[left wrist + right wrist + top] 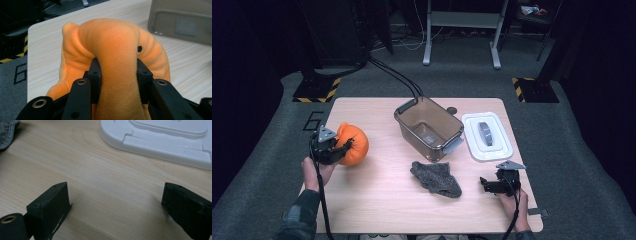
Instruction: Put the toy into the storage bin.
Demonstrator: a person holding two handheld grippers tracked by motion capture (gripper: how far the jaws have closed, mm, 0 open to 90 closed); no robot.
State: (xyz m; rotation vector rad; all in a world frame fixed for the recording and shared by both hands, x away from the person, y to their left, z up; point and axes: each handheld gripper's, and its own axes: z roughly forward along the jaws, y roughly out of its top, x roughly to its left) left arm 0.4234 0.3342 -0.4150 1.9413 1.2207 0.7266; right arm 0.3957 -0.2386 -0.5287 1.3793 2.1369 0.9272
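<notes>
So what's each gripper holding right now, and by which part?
Left gripper pinches a bulging fold of the soft orange plush toy. Right gripper is open, holding nothing.

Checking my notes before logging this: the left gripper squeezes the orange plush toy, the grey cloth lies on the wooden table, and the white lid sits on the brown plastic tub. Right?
Not quite. The white plastic lid lies flat on the wooden table beside the open brown translucent plastic tub, as the high view shows. The left gripper does squeeze the orange plush toy, and the grey knitted cloth lies on the table.
</notes>
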